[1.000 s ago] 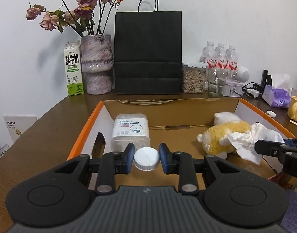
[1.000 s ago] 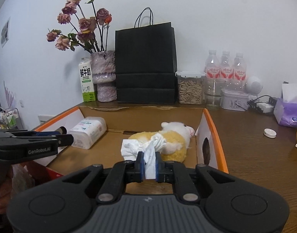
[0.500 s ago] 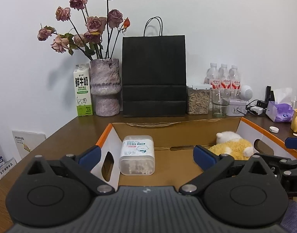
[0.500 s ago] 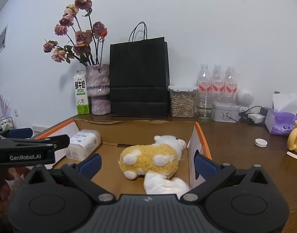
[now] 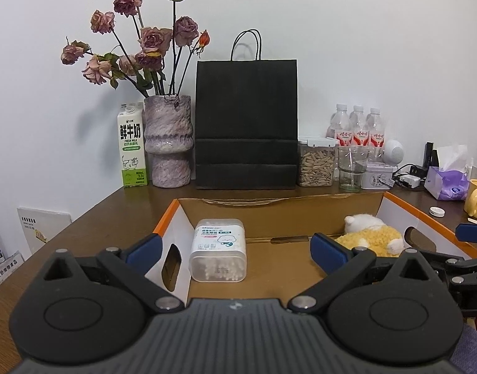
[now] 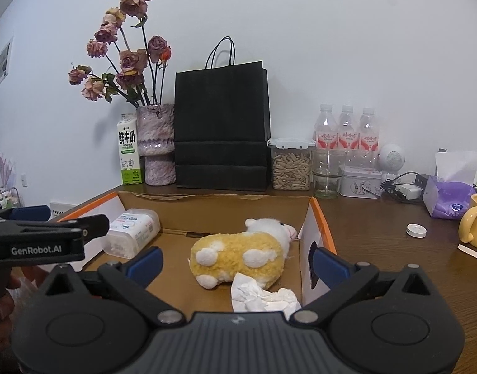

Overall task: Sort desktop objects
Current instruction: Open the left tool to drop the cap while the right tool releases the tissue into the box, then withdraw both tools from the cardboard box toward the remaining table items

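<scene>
The cotton swab box [image 5: 218, 249] lies on its side in the left part of the cardboard box [image 5: 279, 208], beside the left wall. Its long axis runs from the near side to the far wall, and its label faces up. From the right wrist view the same container [image 6: 131, 232] points at a slant toward the far left corner.

The plush toy [image 6: 244, 254], yellow with white spots, lies in the right part of the cardboard box. Its long axis goes across, and its white head points to the right wall [image 6: 310, 233]. A crumpled white tissue [image 6: 263, 297] lies on the floor of the box, touching the near side of the toy. In the left wrist view I can see only the toy [image 5: 370, 235], half hidden behind the gripper finger.

The left gripper [image 5: 235, 249] has its jaws spread wide and nothing is between the blue pads. The right gripper [image 6: 235, 260] is also spread wide and released, above the toy and tissue.

One second ago the left gripper was clenched on a small white round cap, and the right one was pinching the tissue. Now both are released, the tissue rests in the box, and the cap is no longer visible in the left view. Another white cap [image 6: 416, 230] lies on the wooden desk [image 6: 378, 233] outside the box, near a yellow mug [image 6: 476, 226].
</scene>
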Demonstrator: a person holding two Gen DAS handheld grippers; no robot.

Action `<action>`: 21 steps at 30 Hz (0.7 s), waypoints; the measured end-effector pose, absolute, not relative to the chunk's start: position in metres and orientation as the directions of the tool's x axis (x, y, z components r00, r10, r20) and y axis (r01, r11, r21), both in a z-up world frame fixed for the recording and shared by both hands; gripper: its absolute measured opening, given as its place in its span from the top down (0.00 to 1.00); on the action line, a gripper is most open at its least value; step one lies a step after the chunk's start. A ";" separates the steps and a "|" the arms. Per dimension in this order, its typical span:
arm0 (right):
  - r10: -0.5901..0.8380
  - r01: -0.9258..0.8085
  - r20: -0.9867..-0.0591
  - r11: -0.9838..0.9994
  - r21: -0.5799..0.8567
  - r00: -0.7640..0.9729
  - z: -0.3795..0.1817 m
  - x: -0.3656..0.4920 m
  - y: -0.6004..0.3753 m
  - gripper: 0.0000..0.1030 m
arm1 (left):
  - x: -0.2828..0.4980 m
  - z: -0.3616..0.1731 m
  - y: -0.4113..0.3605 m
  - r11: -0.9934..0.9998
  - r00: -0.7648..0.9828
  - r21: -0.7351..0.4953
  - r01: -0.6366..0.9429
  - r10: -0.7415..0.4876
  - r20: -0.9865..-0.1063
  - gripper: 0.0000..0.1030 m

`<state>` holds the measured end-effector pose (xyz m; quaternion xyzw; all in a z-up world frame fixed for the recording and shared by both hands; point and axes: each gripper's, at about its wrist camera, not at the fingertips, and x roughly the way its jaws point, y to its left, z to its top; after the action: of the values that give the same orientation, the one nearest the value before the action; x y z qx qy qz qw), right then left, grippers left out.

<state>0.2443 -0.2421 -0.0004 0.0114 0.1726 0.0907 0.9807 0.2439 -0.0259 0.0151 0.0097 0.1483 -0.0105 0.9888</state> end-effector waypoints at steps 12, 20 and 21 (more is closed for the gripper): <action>0.182 -0.177 -0.323 0.983 0.046 0.929 0.006 0.241 -0.242 0.00 | 0.237 0.024 -0.023 1.000 0.962 -0.016 0.018 -0.021 -0.272 0.00; 0.182 -0.196 -0.281 0.980 -0.023 0.942 0.034 0.213 -0.236 0.00 | 0.210 0.051 -0.020 0.999 0.974 0.002 0.033 -0.032 -0.225 0.00; 0.181 -0.195 -0.275 0.980 -0.025 0.944 0.038 0.208 -0.237 0.00 | 0.205 0.055 -0.018 1.000 0.975 0.003 0.030 -0.029 -0.220 0.00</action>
<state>0.2078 -0.2371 0.0383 -0.0260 0.1369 0.0956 0.9856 0.2051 -0.0183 0.0545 0.0033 0.1109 -0.0149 0.9937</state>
